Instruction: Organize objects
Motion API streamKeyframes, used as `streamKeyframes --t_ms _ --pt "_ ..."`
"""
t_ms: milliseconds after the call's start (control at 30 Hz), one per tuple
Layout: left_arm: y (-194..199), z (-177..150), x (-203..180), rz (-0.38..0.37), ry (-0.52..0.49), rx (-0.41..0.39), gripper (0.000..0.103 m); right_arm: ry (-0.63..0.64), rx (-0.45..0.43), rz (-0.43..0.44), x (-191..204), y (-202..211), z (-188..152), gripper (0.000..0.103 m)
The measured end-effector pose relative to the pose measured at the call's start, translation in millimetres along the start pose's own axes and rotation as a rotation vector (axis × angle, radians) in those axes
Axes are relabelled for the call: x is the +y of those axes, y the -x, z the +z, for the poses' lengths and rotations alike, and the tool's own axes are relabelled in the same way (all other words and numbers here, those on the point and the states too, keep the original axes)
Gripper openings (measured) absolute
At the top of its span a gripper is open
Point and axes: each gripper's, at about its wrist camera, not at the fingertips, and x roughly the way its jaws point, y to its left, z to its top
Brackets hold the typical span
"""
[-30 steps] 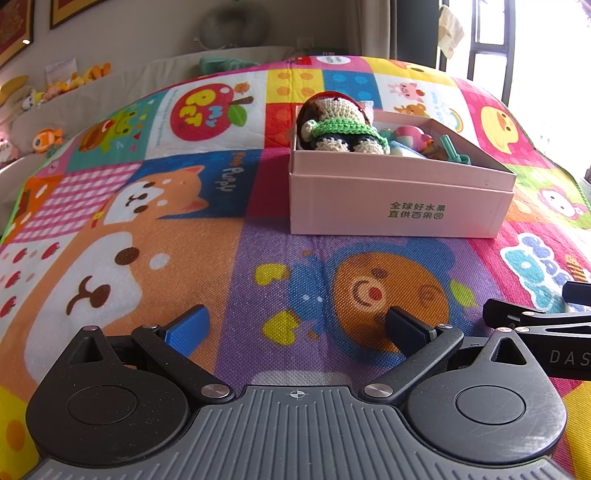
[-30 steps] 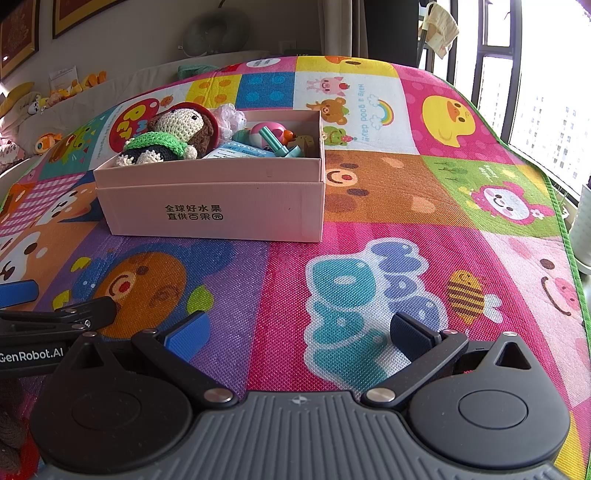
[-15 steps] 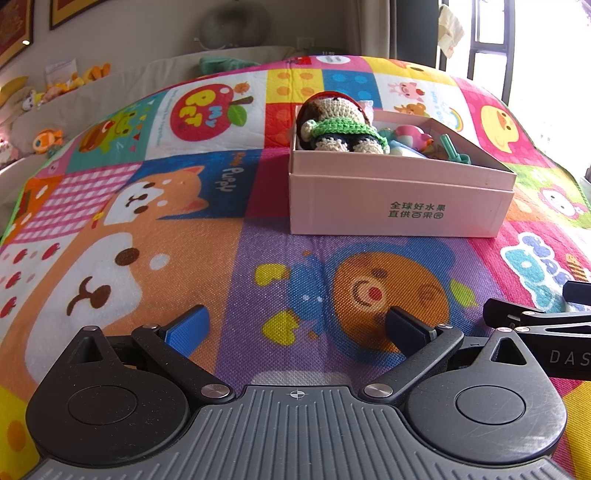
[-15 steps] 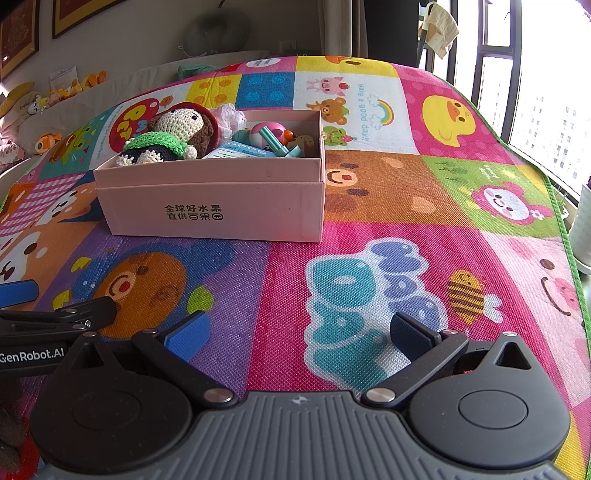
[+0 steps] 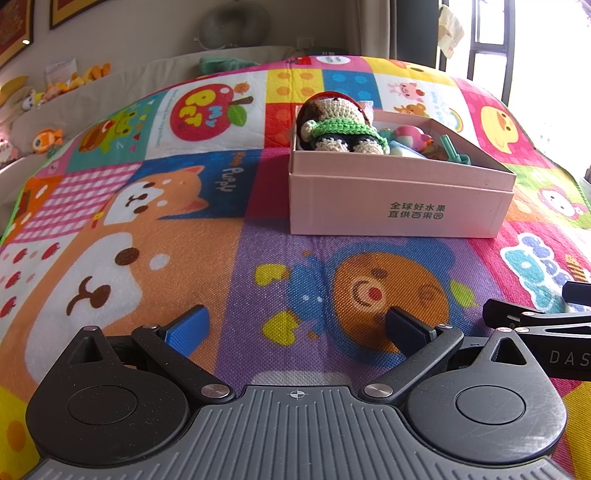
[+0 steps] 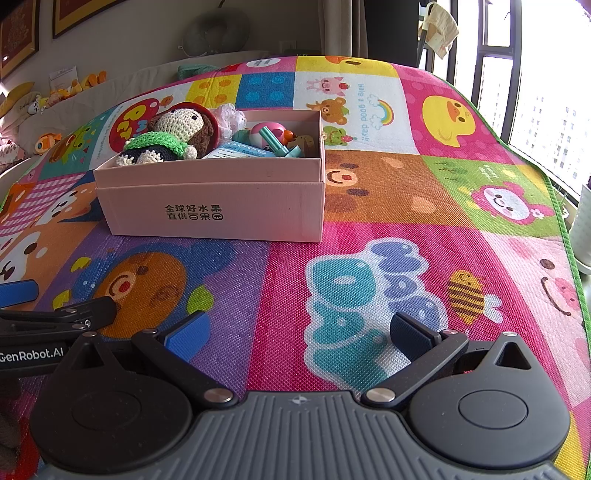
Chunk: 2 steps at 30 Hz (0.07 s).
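Box beyond left gripper, well apart.

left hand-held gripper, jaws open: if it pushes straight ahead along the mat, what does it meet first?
Probably the pink box: the left hand-held gripper has only bare play mat ahead before the box's near wall. Depth is uncertain.

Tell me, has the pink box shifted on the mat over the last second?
No. The pink box sits at the same spot against the mat's brown bear square.

colourful cartoon play mat, bright window at right, framed pictures on beige wall, plush toys far left
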Motion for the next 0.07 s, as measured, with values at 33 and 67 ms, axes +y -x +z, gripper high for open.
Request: streamKeyframes --t_ms 33,67 --pt "0.0 0.0 -0.1 0.0 0.001 0.0 0.103 0.0 0.0 0.0 0.0 0.0 0.0 0.103" --pt "-0.1 0.2 -0.7 0.0 0.001 0.0 0.103 0.0 0.0 0.0 0.0 0.1 -0.1 0.103"
